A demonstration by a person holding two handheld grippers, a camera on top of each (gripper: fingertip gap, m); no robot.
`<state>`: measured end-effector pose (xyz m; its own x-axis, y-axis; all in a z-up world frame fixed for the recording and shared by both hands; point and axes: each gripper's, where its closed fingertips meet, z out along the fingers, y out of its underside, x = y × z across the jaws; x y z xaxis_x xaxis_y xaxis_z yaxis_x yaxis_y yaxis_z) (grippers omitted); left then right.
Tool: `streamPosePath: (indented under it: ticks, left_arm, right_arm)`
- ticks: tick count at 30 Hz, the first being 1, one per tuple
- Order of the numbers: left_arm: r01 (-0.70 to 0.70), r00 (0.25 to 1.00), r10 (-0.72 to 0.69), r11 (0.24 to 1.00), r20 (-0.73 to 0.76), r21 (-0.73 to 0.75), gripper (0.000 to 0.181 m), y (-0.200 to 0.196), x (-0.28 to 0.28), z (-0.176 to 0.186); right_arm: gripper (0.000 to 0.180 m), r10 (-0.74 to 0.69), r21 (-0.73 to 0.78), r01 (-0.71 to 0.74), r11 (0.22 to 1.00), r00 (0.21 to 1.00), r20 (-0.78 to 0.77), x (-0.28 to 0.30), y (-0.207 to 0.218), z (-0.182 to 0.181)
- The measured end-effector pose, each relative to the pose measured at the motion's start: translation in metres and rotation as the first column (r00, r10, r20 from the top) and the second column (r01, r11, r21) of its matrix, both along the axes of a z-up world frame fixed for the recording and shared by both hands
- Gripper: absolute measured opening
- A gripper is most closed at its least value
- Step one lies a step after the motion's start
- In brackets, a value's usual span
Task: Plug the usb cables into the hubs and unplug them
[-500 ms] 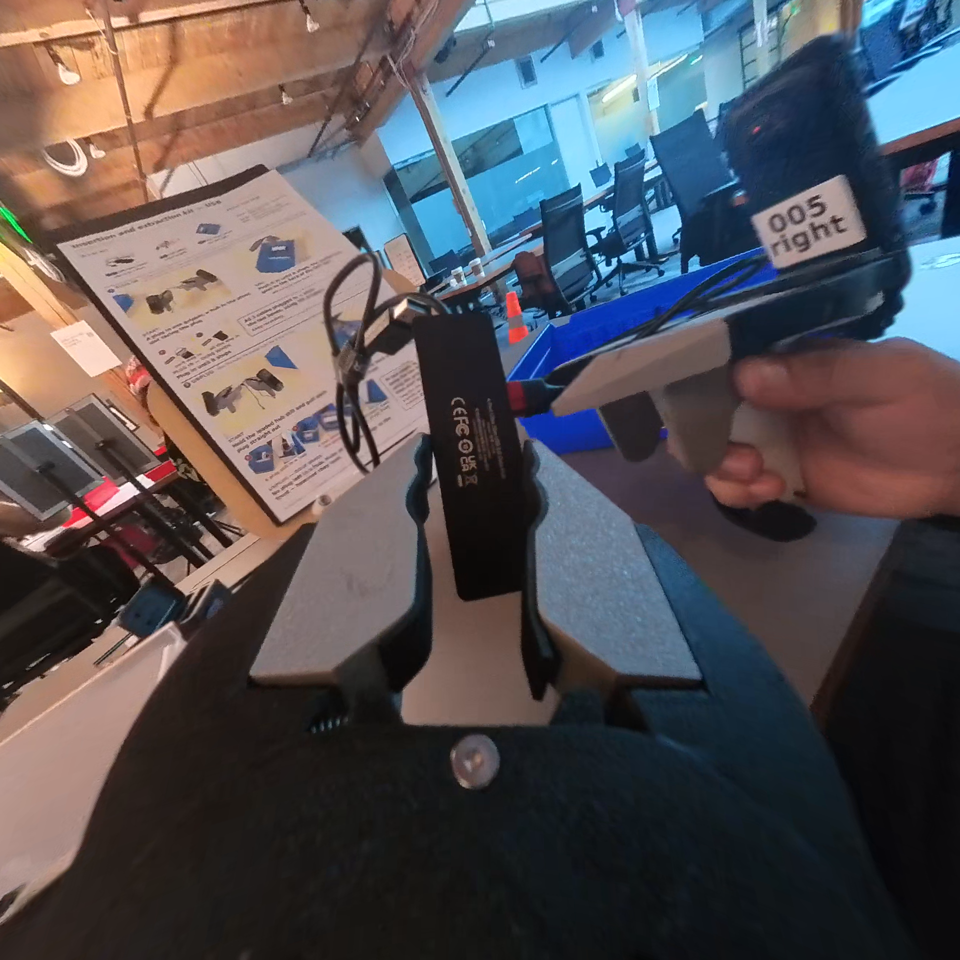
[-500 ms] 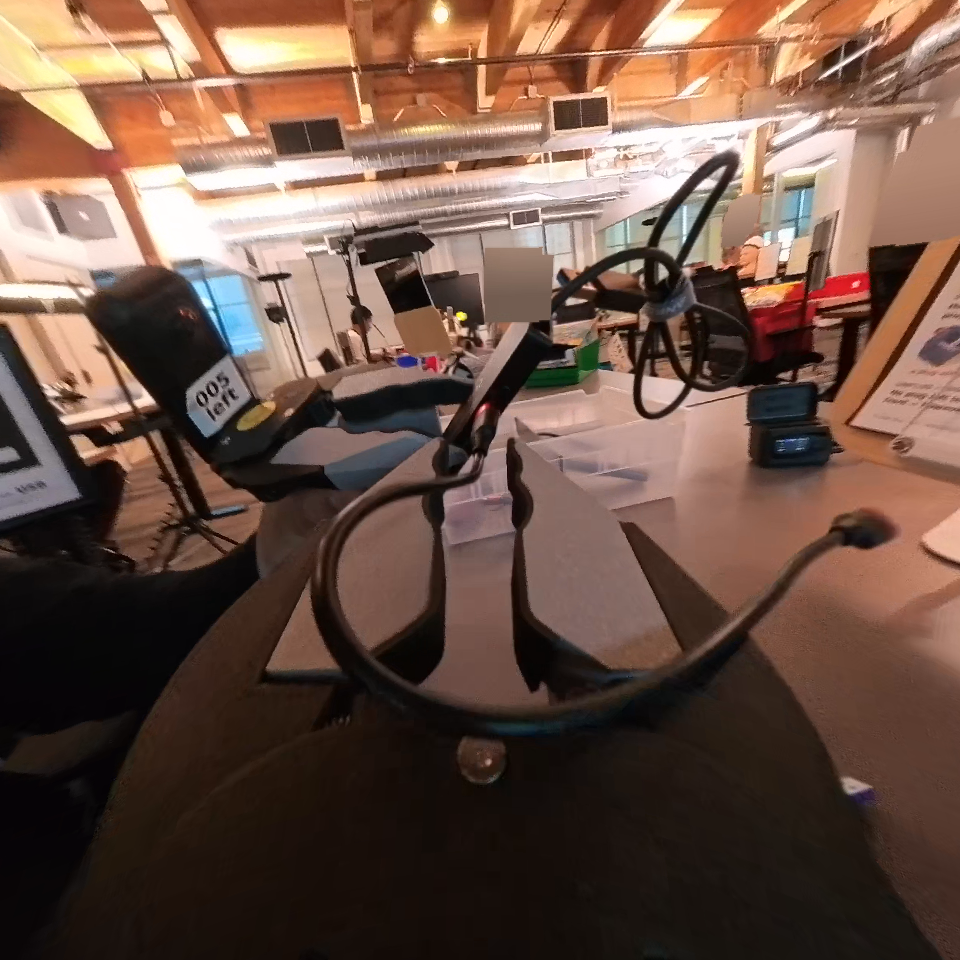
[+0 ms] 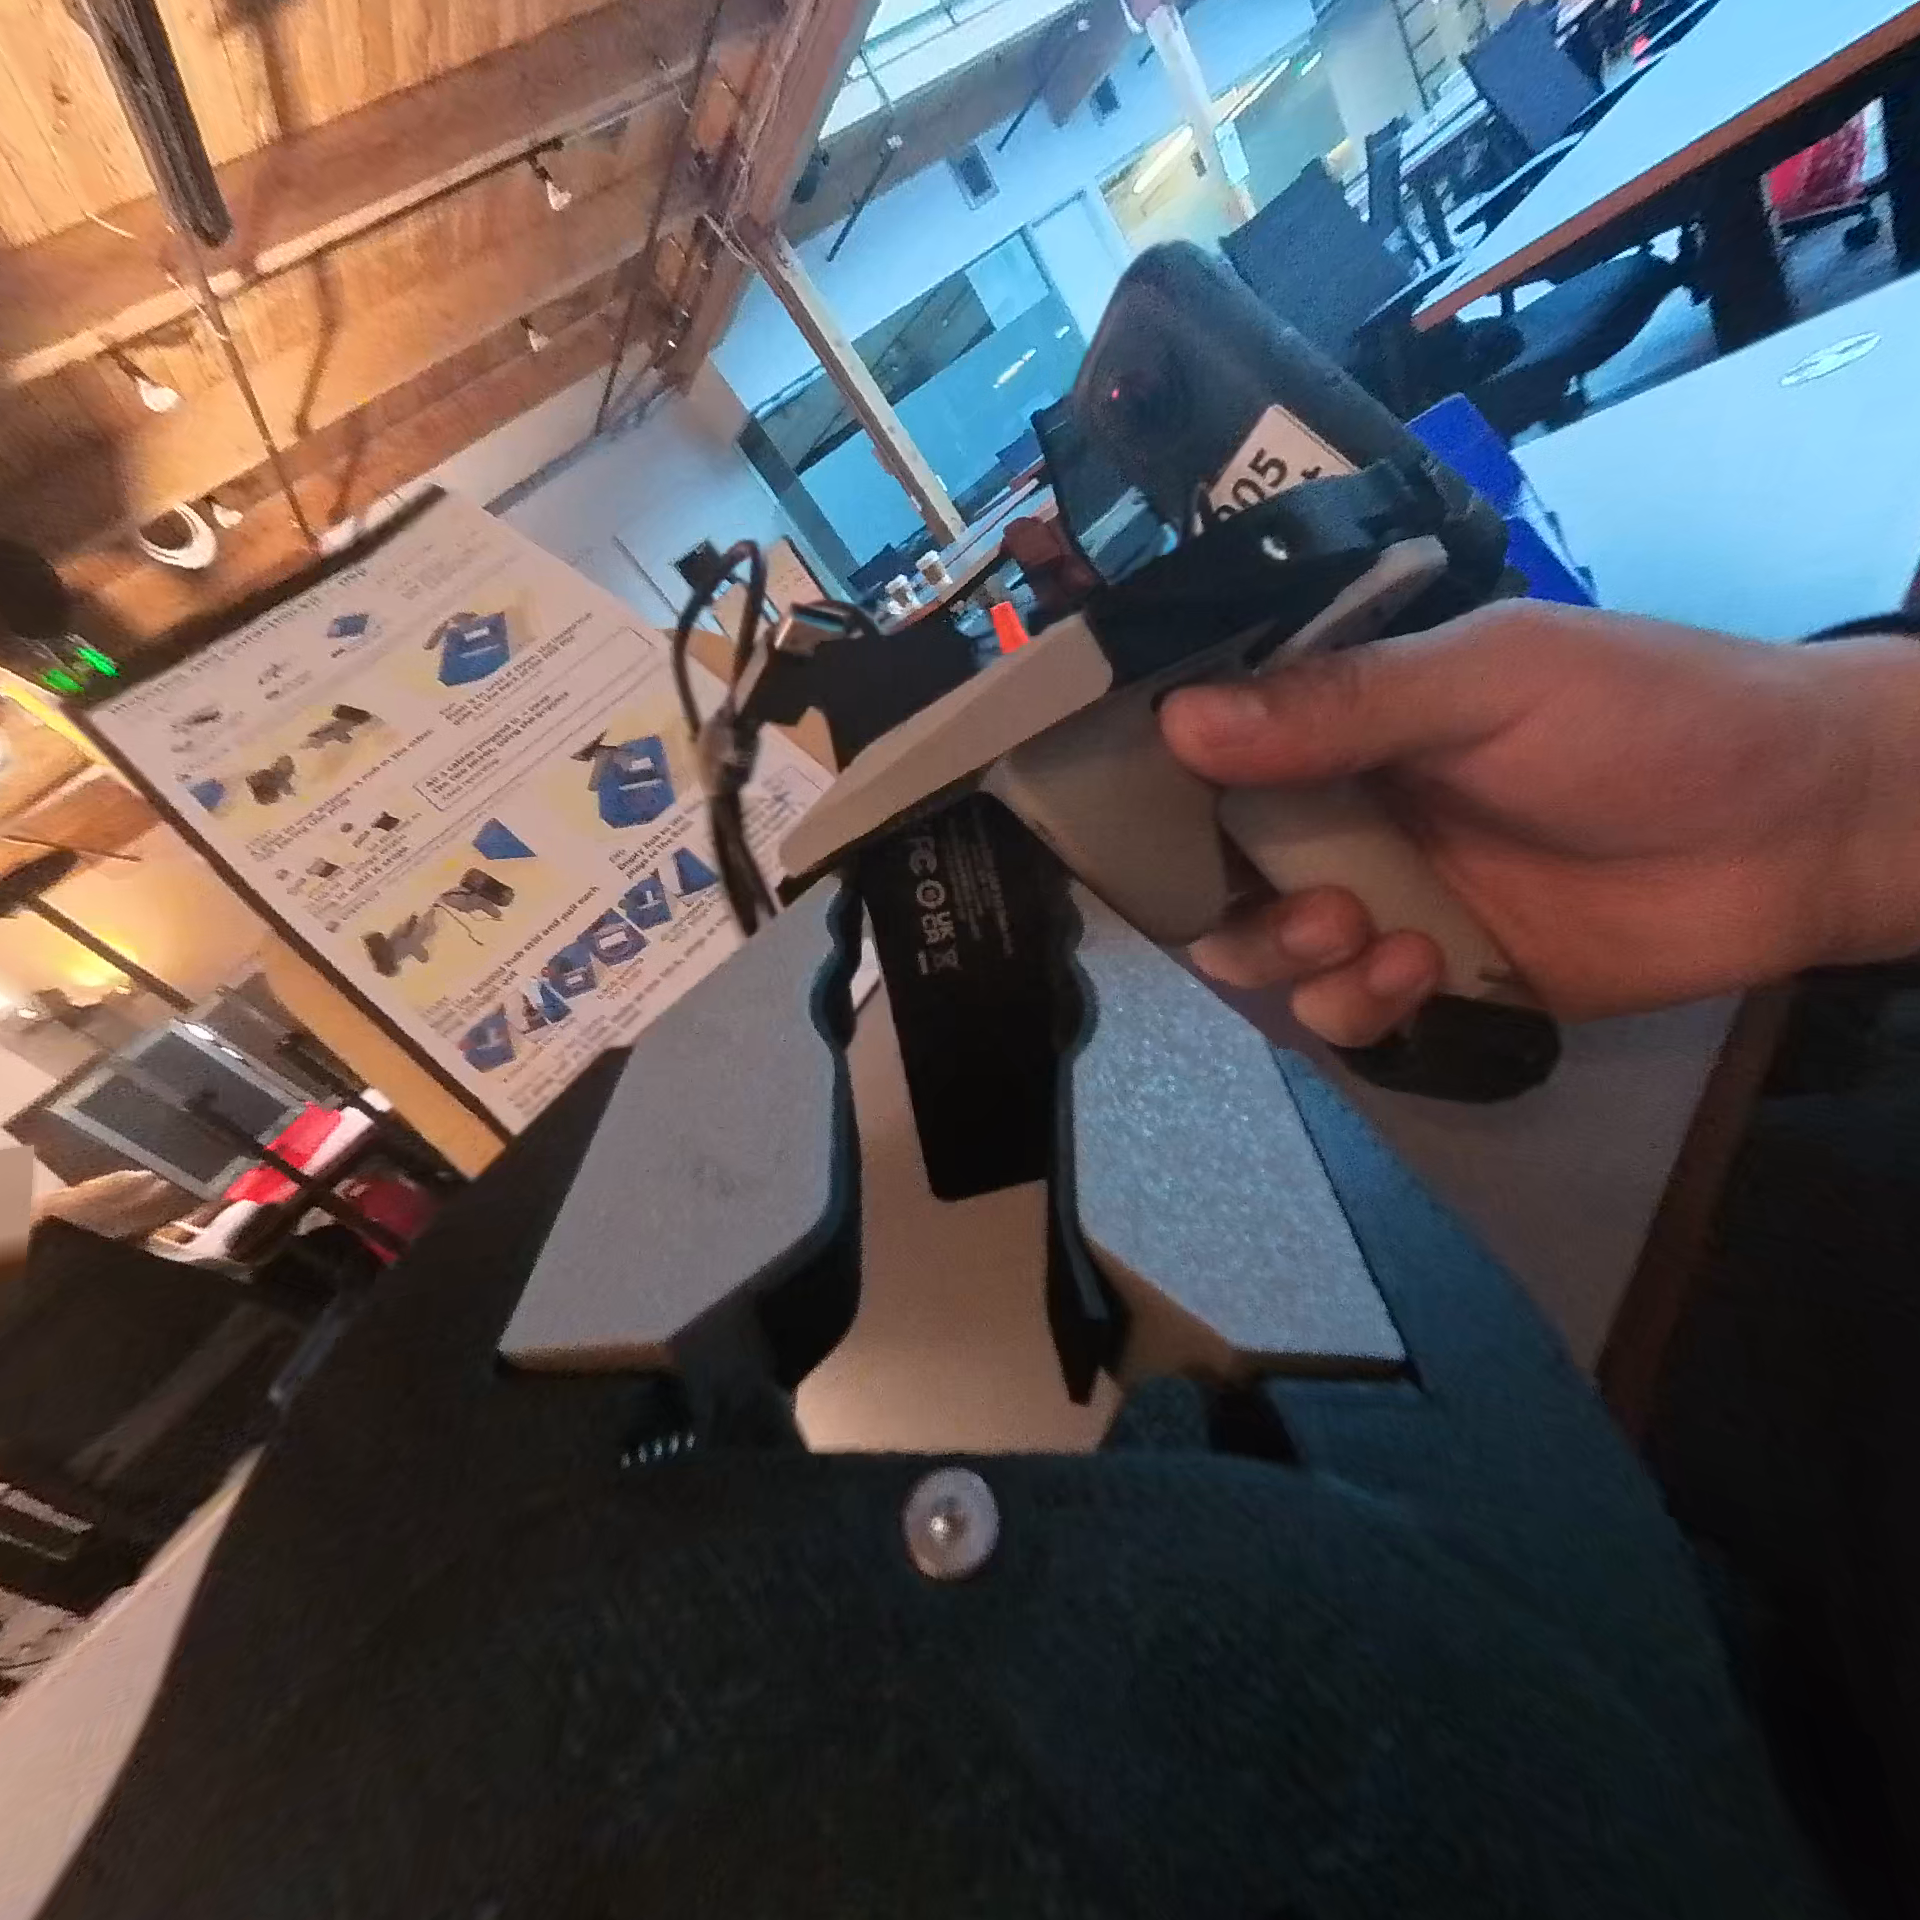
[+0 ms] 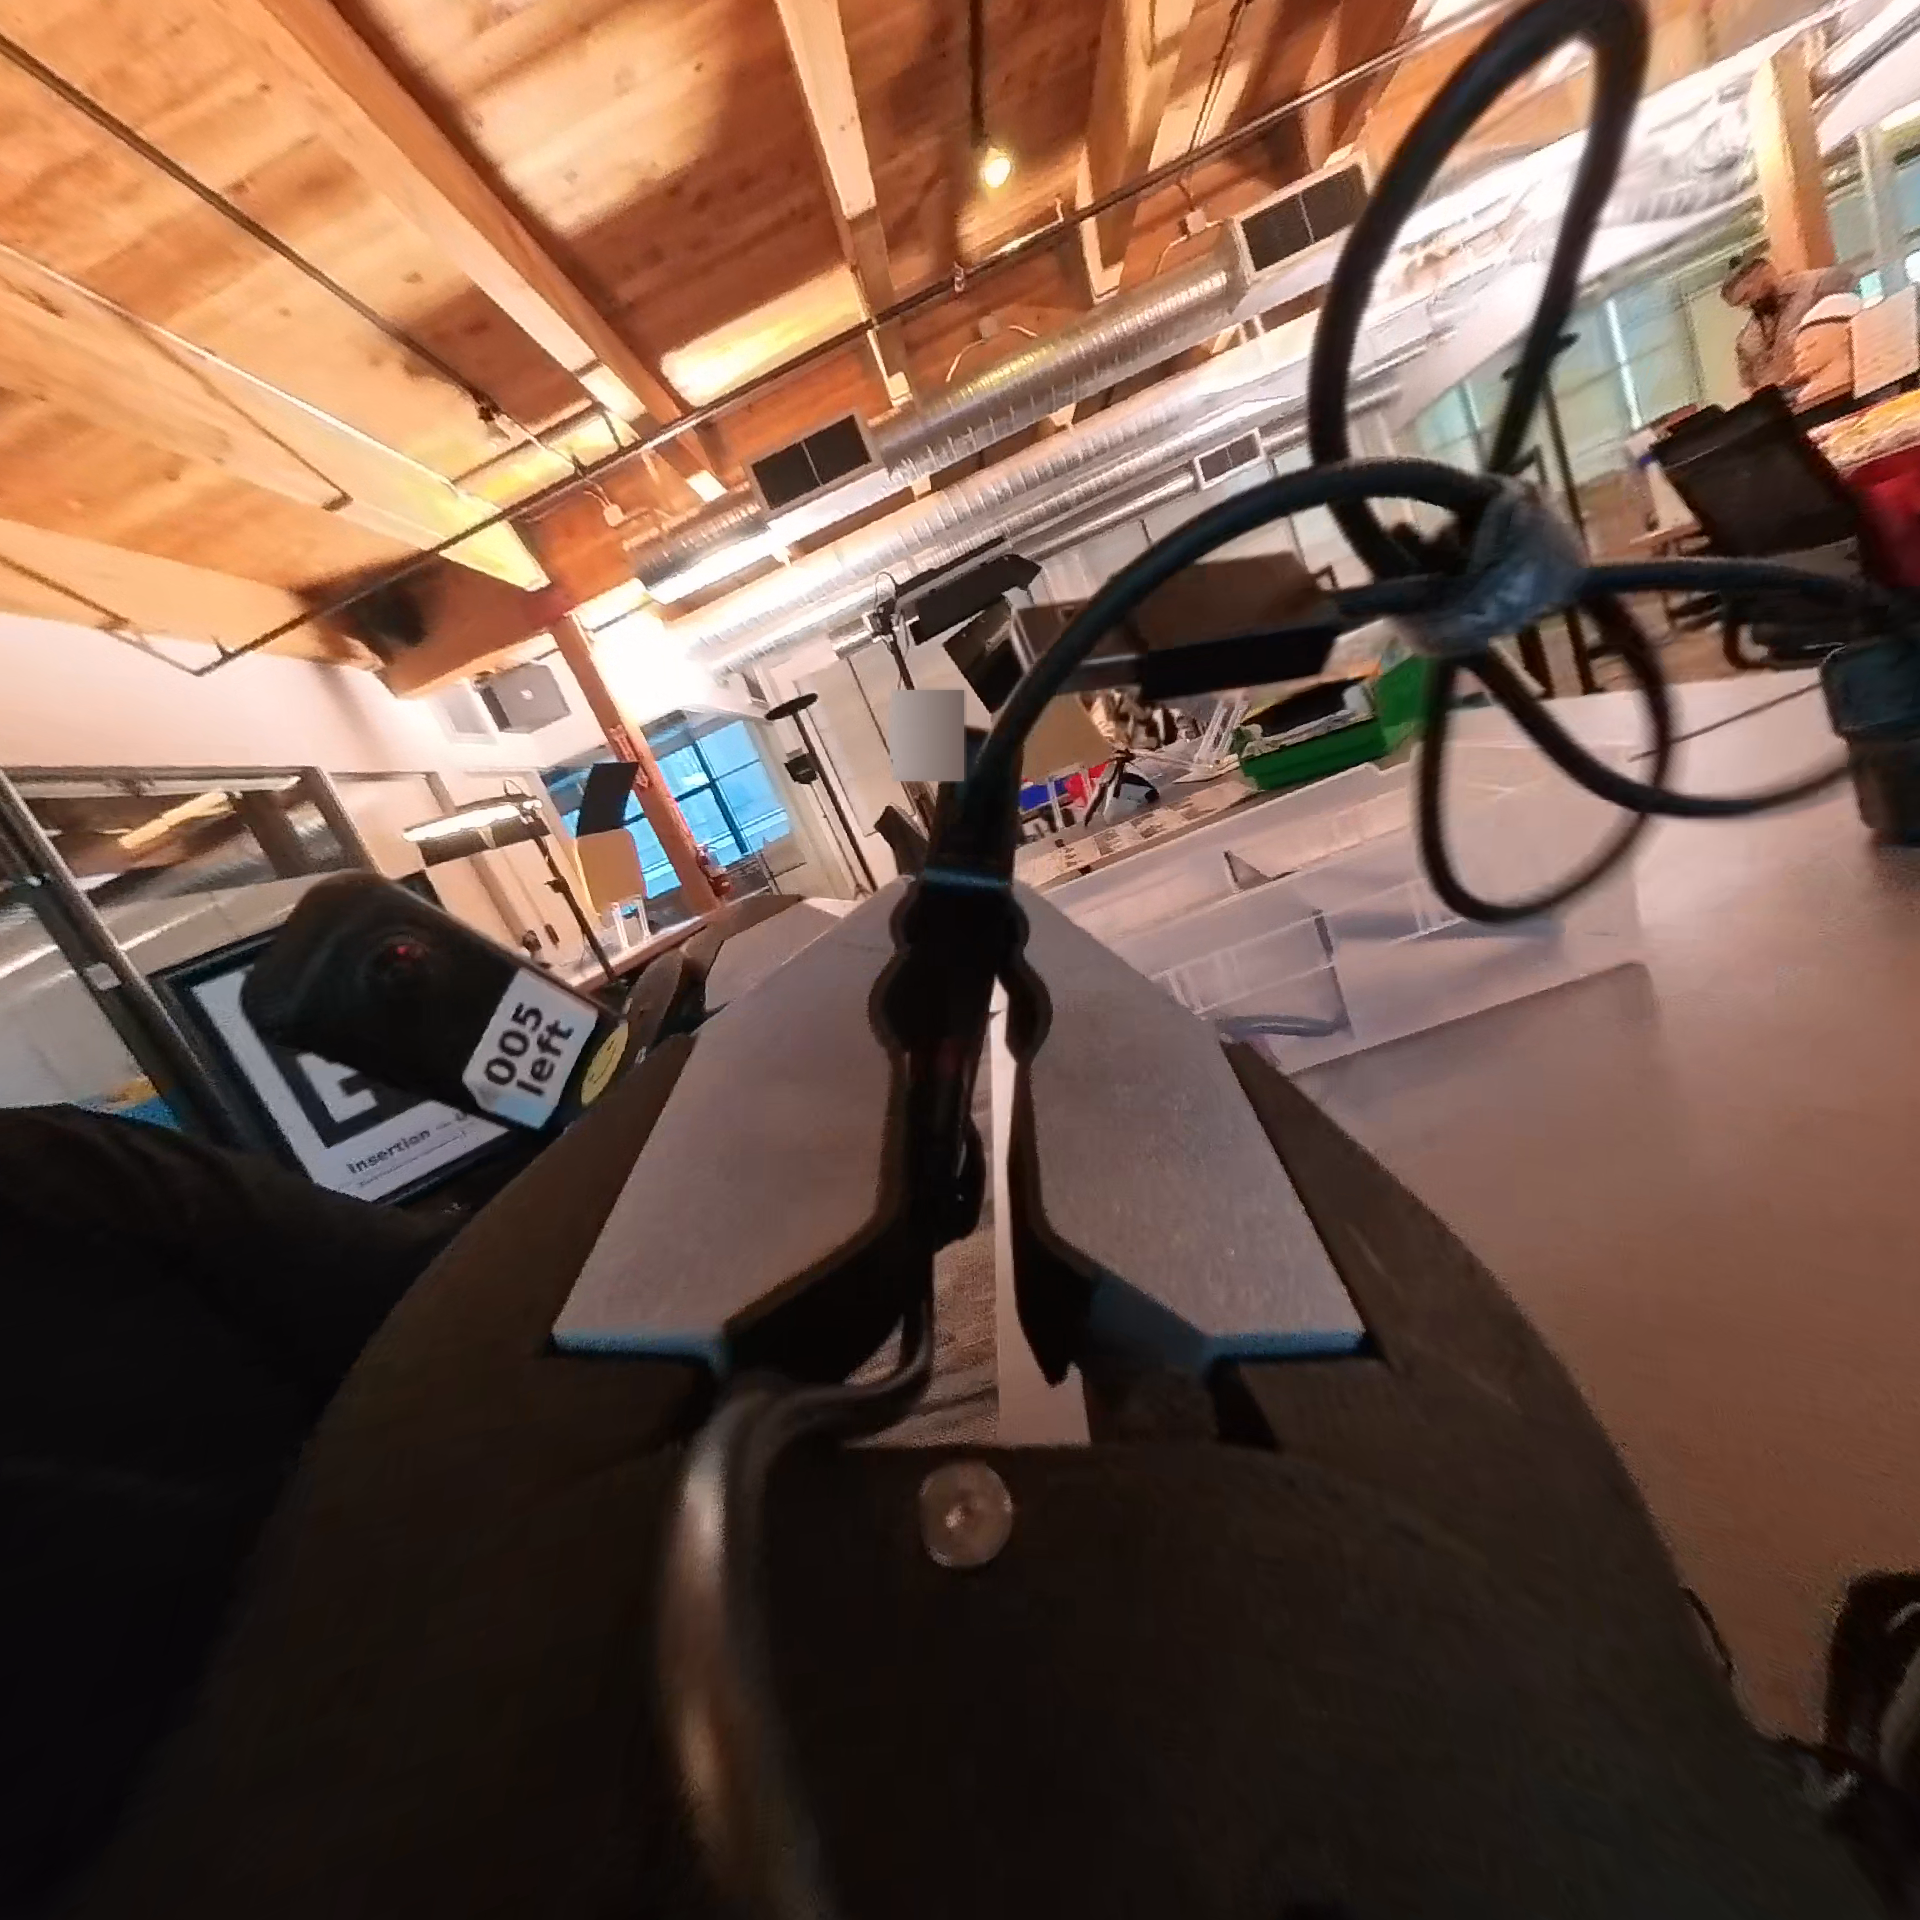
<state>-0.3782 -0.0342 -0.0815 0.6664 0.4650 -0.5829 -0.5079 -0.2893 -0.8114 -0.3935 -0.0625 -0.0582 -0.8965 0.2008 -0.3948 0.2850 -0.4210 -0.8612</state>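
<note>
clamping a black usb hub (image 3: pixel 966 1023), left hand-held gripper (image 3: pixel 951 935), right hand-held gripper (image 4: pixel 961 966) pinching a cable plug (image 4: pixel 951 1049)

Right gripper pinching a black USB cable, left gripper hanging out off to the side

The right gripper (image 4: pixel 961 971) has its jaws squeezed onto the black cable (image 4: pixel 940 1081), which runs back between the fingers and loops toward the camera. Past the tips it arcs up to a taped bundle of loops (image 4: pixel 1507 592), pretty blurry there. The left gripper (image 4: pixel 436 1013), with a white sticker, sits low on the left. Clear plastic bins (image 4: pixel 1268 914) rest on the table (image 4: pixel 1558 1143) beyond.
</note>
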Motion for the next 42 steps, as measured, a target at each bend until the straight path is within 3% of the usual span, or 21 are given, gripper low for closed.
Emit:
streamPosePath:
  ticks: [1, 6, 8, 10, 13, 16, 19, 22, 24, 28, 33, 35, 40, 42]
  left_arm:
    - [0.013, 0.999, -0.012, 1.000, 0.029, -0.009, 0.035, 0.000, -0.001, -0.001]
    - [-0.012, 0.987, 0.014, 1.000, 0.159, -0.015, 0.061, -0.017, -0.018, 0.002]
    - [-0.039, 0.985, 0.039, 0.999, 0.167, -0.002, 0.051, -0.030, -0.028, 0.010]
    - [-0.073, 0.986, 0.072, 0.997, 0.152, -0.003, 0.026, -0.045, -0.036, 0.016]
    - [-0.078, 0.985, 0.079, 0.997, 0.155, -0.015, 0.005, -0.060, -0.040, 0.019]
    - [-0.054, 0.977, 0.054, 0.999, 0.205, -0.006, 0.000, -0.061, -0.041, 0.016]
    - [-0.042, 0.975, 0.045, 0.999, 0.216, -0.022, 0.000, -0.057, -0.042, 0.009]
    - [-0.047, 0.977, 0.059, 0.997, 0.203, -0.064, 0.000, -0.052, -0.042, 0.003]
    - [-0.047, 0.980, 0.062, 0.996, 0.191, -0.080, 0.000, -0.048, -0.040, 0.001]
    - [-0.041, 0.981, 0.061, 0.993, 0.185, -0.106, 0.000, -0.042, -0.037, -0.004]
    - [-0.032, 0.978, 0.058, 0.991, 0.199, -0.131, 0.000, -0.040, -0.037, -0.007]
    - [-0.037, 0.977, 0.064, 0.990, 0.202, -0.138, 0.000, -0.043, -0.037, -0.005]
    - [-0.018, 0.974, 0.034, 0.997, 0.222, -0.075, 0.000, -0.052, -0.036, 0.009]
    - [-0.006, 0.972, 0.020, 0.998, 0.234, -0.063, 0.000, -0.055, -0.035, 0.012]
  right_arm:
    - [0.010, -0.008, 0.015, 0.008, 1.000, 1.000, 0.001, -0.001, 0.001, -0.001]
    - [0.008, -0.074, 0.060, 0.075, 0.995, 0.997, -0.032, -0.008, 0.013, 0.001]
    - [0.008, -0.091, 0.077, 0.094, 0.993, 0.995, -0.040, -0.010, 0.021, 0.004]
    - [0.009, -0.121, 0.112, 0.127, 0.986, 0.991, -0.058, -0.012, 0.030, 0.009]
    - [0.009, -0.161, 0.208, 0.187, 0.960, 0.978, -0.134, -0.005, 0.051, 0.028]
    - [0.008, -0.284, 0.377, 0.361, 0.853, 0.927, -0.246, -0.002, 0.092, 0.040]
    - [0.008, -0.423, 0.554, 0.542, 0.632, 0.840, -0.339, -0.002, 0.151, 0.037]
    - [0.009, -0.583, 0.581, 0.704, 0.408, 0.691, -0.428, -0.003, 0.217, 0.043]
    - [0.009, -0.636, 0.540, 0.751, 0.380, 0.636, -0.436, -0.001, 0.241, 0.050]
    - [0.009, -0.689, 0.448, 0.785, 0.427, 0.604, -0.400, 0.001, 0.263, 0.061]
    - [0.008, -0.737, 0.360, 0.863, 0.354, 0.494, -0.461, -0.009, 0.281, 0.071]
    - [0.007, -0.728, 0.405, 0.854, 0.327, 0.501, -0.468, -0.027, 0.284, 0.063]
    - [0.011, -0.674, 0.705, 0.676, 0.215, 0.625, -0.393, -0.110, 0.310, 0.006]
    - [0.027, -0.684, 0.824, 0.540, 0.172, 0.667, -0.295, -0.136, 0.325, -0.034]
